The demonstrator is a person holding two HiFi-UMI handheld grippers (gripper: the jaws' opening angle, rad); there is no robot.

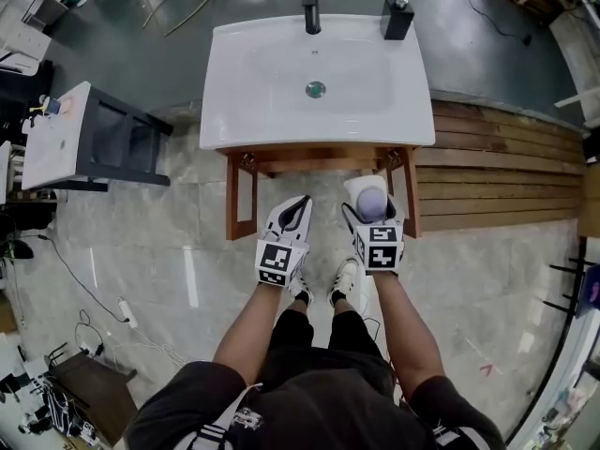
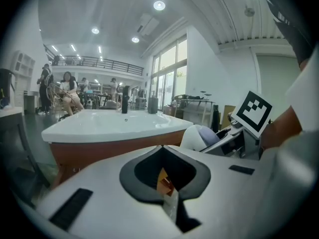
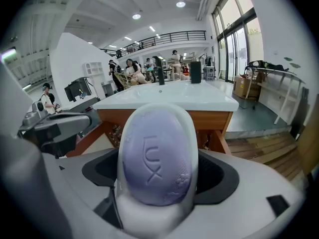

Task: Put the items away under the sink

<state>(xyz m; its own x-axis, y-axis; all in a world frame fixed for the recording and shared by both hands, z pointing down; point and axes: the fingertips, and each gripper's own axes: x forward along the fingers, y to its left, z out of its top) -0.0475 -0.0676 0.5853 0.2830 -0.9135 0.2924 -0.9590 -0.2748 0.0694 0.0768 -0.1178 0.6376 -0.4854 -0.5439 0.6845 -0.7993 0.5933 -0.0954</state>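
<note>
A person in dark shorts stands with white shoes (image 1: 349, 279) together on the stone floor, a gripper in each hand held out low in front. The left gripper (image 1: 298, 206) is clenched on nothing, its jaws pressed together. The right gripper (image 1: 373, 216) grasps a white soap dish (image 1: 359, 187) bearing a lilac bar of soap (image 1: 372, 204), carried just short of the front of the wooden stand (image 1: 241, 204), toward its right-hand leg. The bar lies stamped face up, its long axis in line with the jaws, the far end pointing away from the person toward the stand.

The step in hand looks to be the carry: dish and soap are lifted but not yet stowed. The next move likely calls for a deep stoop, bringing the dish down beneath the front rail and in between the legs while keeping it level so the bar does not slide off. What surface waits underneath is hidden by the basin.

Above the stand sits the white sink (image 1: 272, 82), with a dark tap (image 1: 309, 7) and a black dispenser (image 1: 397, 17) on its far rim.
</note>
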